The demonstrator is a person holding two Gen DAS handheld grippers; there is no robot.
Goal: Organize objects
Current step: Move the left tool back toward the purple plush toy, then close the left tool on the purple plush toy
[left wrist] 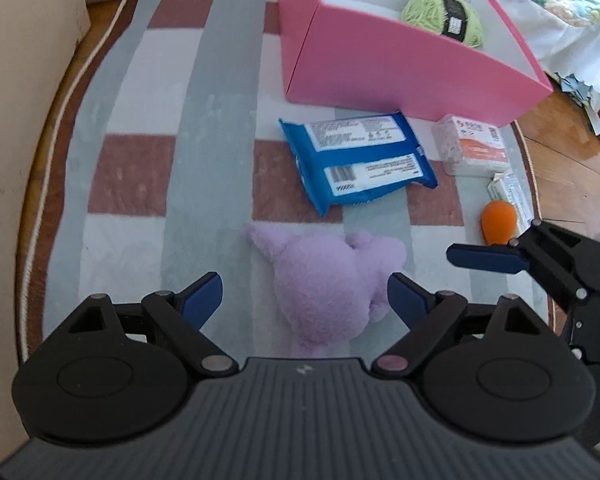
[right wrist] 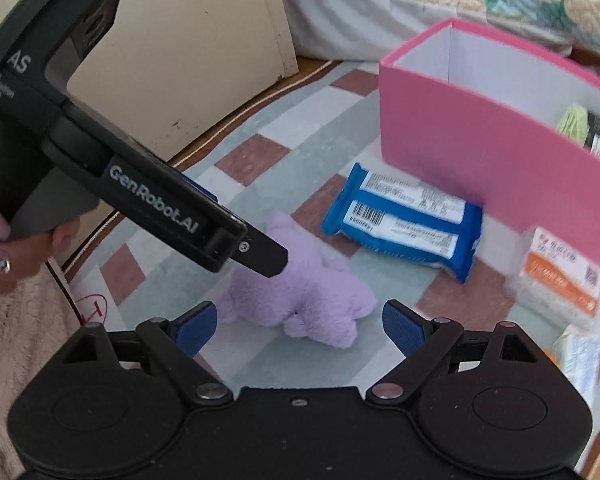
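Yarn ball (right wrist: 588,136): from the right wrist we see only a strip above the pink box (right wrist: 480,152) wall.
Plush toy (left wrist: 328,292): its near end is hidden behind the left gripper (left wrist: 305,300) body.
Blue packet (left wrist: 356,160): we cannot read its blurred print.
Small carton (right wrist: 576,356): cut off at the right edge, text illegible.
Hand (right wrist: 4,248): cropped by the left edge; we see only fingers.
Orange object (left wrist: 498,222): partly covered by the right gripper (left wrist: 484,260); we cannot tell what it is.

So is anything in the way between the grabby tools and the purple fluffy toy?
No. The purple plush toy lies on the rug with open space in front of both the left tool and the right tool. Both are open and hold nothing.
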